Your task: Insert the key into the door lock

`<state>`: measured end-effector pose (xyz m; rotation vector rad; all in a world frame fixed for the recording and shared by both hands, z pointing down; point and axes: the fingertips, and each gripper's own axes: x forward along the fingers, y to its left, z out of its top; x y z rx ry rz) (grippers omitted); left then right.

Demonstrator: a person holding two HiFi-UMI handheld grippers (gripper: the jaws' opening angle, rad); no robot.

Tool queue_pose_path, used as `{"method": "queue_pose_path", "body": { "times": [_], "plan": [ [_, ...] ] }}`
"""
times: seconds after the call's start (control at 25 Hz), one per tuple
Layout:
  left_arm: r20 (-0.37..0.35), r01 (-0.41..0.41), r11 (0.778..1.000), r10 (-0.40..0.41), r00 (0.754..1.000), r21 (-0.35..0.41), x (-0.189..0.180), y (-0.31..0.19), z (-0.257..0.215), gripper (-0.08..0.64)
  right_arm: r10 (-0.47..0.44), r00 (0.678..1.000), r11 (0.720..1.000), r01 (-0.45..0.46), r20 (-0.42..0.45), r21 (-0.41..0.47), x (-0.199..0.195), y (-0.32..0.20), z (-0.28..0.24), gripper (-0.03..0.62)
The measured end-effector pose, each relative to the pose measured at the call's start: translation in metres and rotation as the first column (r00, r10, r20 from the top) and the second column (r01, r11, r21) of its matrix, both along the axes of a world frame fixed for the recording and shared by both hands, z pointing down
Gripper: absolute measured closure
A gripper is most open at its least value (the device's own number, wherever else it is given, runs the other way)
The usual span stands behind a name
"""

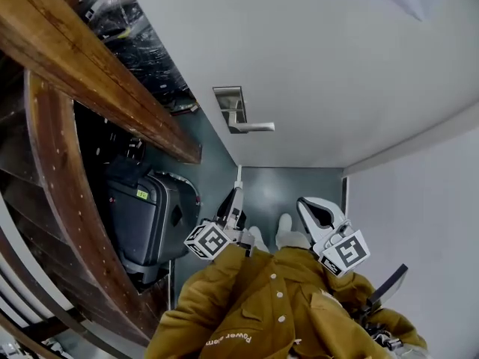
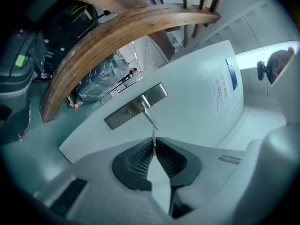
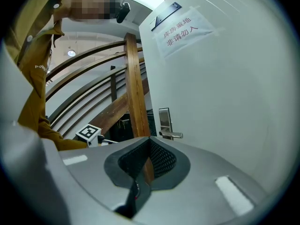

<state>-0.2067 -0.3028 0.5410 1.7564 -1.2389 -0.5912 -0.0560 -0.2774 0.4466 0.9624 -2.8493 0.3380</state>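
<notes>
A silver lock plate (image 1: 230,99) with a lever handle (image 1: 253,127) sits on the white door (image 1: 322,66). My left gripper (image 1: 239,191) is shut on a thin key (image 1: 239,173) that points toward the door, below the handle and apart from it. In the left gripper view the key (image 2: 153,141) sticks out between the closed pads, with its tip short of the lock plate (image 2: 136,106) and lever (image 2: 151,118). My right gripper (image 1: 303,203) hangs further right, shut and with nothing in it. The right gripper view shows the lock plate (image 3: 164,120) beyond its tips (image 3: 149,139).
A curved wooden stair railing (image 1: 97,73) and a dark suitcase (image 1: 146,223) stand close on the left. A paper notice (image 3: 180,29) is taped high on the door. A pale wall (image 1: 419,223) closes the right side. The person's mustard jacket (image 1: 269,305) fills the lower head view.
</notes>
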Motion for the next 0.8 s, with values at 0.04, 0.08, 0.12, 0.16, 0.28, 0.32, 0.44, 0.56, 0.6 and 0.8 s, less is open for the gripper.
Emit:
{"method": "queue_pose_path", "body": {
  "times": [0.04,0.08,0.12,0.16,0.28,0.32,0.44,0.56,0.6,0.8],
  "plan": [
    [-0.024,0.007,1.0,-0.007,1.0,-0.015,-0.002,-0.012,0.008,0.534,0.0,1.0,1.0,0.0,0.002,0.002,0.003,-0.005,0.0,0.586],
    [-0.035,0.016,0.999,-0.017,0.999,-0.029,-0.005,-0.024,0.016,0.534,0.001,1.0,1.0,-0.001,0.004,0.002,0.005,-0.009,0.001,0.586],
    [-0.052,0.026,0.999,-0.028,0.998,-0.038,-0.009,-0.036,0.021,0.534,0.002,1.0,1.0,-0.002,0.009,0.001,0.006,-0.013,0.001,0.586],
    [-0.109,0.039,0.998,-0.044,0.993,-0.045,-0.01,-0.047,0.025,0.534,0.002,1.0,1.0,-0.002,0.014,-0.003,0.007,-0.017,0.001,0.586],
    [-0.353,0.059,0.996,-0.079,0.932,-0.069,-0.004,-0.079,0.031,0.534,-0.007,1.0,1.0,0.008,0.025,-0.018,0.009,-0.024,0.004,0.586],
    [-0.352,0.056,0.996,-0.078,0.933,-0.073,-0.007,-0.089,0.037,0.534,-0.011,1.0,1.0,0.012,0.024,-0.022,0.009,-0.026,0.006,0.586],
    [-0.335,0.043,0.995,-0.069,0.94,-0.085,-0.015,-0.114,0.055,0.534,-0.012,1.0,0.999,0.013,0.023,-0.037,0.012,-0.034,0.012,0.586],
    [-0.381,0.046,0.993,-0.084,0.921,-0.109,-0.018,-0.136,0.064,0.534,-0.004,1.0,0.999,0.005,0.019,-0.049,0.016,-0.043,0.014,0.586],
    [-0.376,0.047,0.992,-0.088,0.922,-0.117,-0.021,-0.141,0.068,0.534,-0.002,1.0,0.999,0.003,0.019,-0.052,0.017,-0.046,0.015,0.586],
    [-0.359,0.05,0.988,-0.099,0.928,-0.144,-0.029,-0.156,0.075,0.534,0.003,1.0,0.998,-0.001,0.027,-0.065,0.016,-0.058,0.02,0.586]
  ]
}}
